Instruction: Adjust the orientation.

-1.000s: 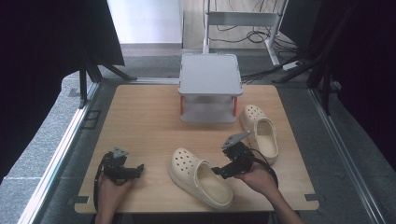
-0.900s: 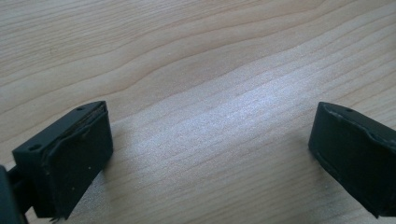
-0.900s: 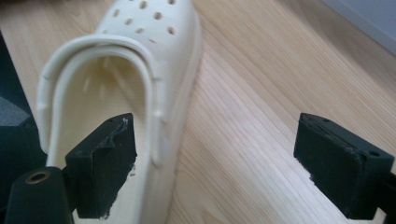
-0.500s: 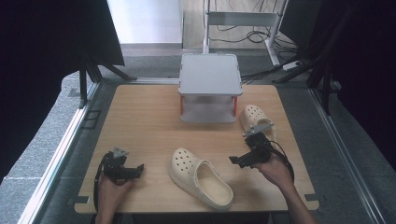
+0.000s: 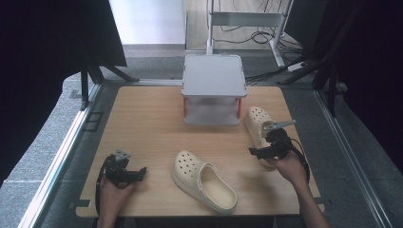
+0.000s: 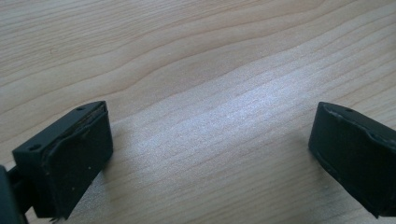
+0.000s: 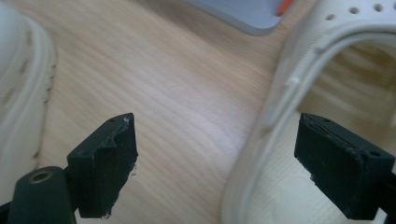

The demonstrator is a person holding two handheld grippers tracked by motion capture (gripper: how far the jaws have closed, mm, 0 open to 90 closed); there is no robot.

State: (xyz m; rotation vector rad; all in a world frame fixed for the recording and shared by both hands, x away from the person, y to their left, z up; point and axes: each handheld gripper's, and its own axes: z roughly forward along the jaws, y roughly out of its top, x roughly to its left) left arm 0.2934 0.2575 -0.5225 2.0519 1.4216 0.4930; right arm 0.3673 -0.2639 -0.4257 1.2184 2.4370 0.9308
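Right gripper (image 5: 259,153) gone from clog (image 5: 203,179) at table (image 5: 142,118) centre to second clog (image 5: 259,124) at 3 o'clock, beside grey rack (image 5: 214,90). Centre clog unmoved, at 6 o'clock of rack. Left gripper (image 5: 135,173) unmoved at 8 o'clock corner.

Right jaws spread wide, just been closing slightly; second clog's side wall (image 7: 275,107) between them, pads not pressing.

Left jaws spread, holding nothing, over bare wood.

Two cream clogs lie on the table, one (image 5: 203,181) near the middle, the other (image 5: 259,124) at right. One grey two-tier rack (image 5: 214,88) stands behind
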